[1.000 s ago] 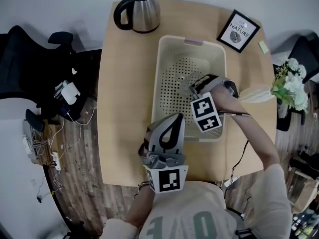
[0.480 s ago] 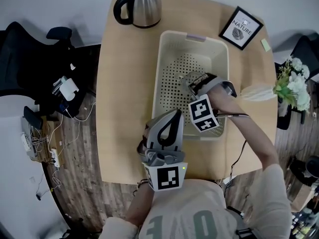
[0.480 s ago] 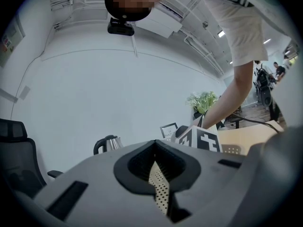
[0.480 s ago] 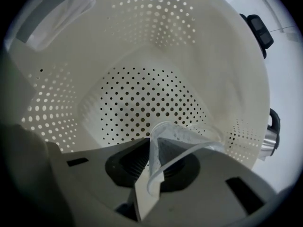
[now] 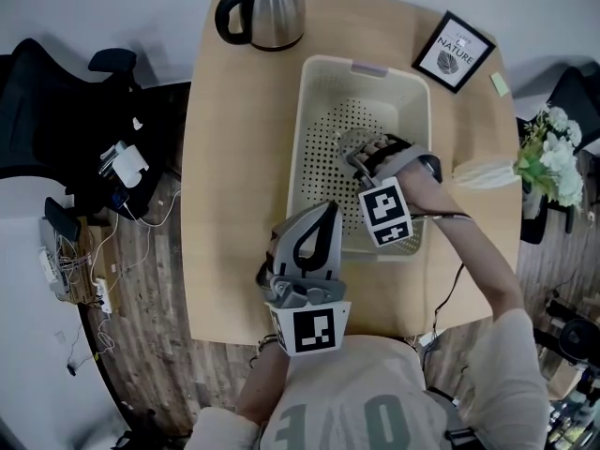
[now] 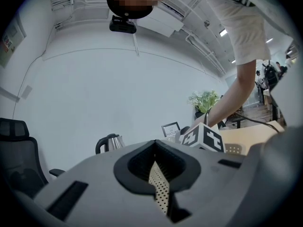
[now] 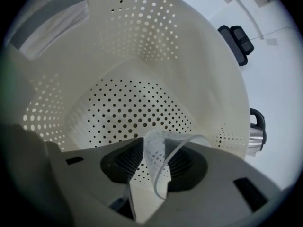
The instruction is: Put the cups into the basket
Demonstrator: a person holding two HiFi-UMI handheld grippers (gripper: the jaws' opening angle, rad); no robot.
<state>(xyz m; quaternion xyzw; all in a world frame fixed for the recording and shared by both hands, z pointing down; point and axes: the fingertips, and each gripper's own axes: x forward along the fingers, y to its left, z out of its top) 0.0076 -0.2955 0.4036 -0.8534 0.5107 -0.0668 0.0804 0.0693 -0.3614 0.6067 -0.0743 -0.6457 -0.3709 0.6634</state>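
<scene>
A clear plastic cup (image 7: 158, 150) sits squeezed into a teardrop between the jaws of my right gripper (image 7: 154, 167). Those jaws have just been opening, and the cup still touches both. This gripper (image 5: 361, 153) points steeply down into the cream perforated basket (image 5: 305, 120), low over its holed floor (image 7: 128, 108). From the head view the cup (image 5: 353, 142) is a faint glint at the fingertips. My left gripper (image 5: 323, 209) hangs level over the table just before the basket's near left corner. Its jaws are together and hold nothing (image 6: 158, 193).
A steel kettle (image 5: 267, 7) stands at the table's far edge, left of the basket. A framed print (image 5: 454, 52) lies at the far right corner, with flowers (image 5: 548, 157) beyond the right edge. Bare wooden table (image 5: 234, 204) runs along the basket's left. Office chairs (image 5: 56, 111) stand off to the left.
The right gripper has tipped slightly inside the basket, and its jaws stand a little wider round the cup. The left gripper has stayed where it was.
</scene>
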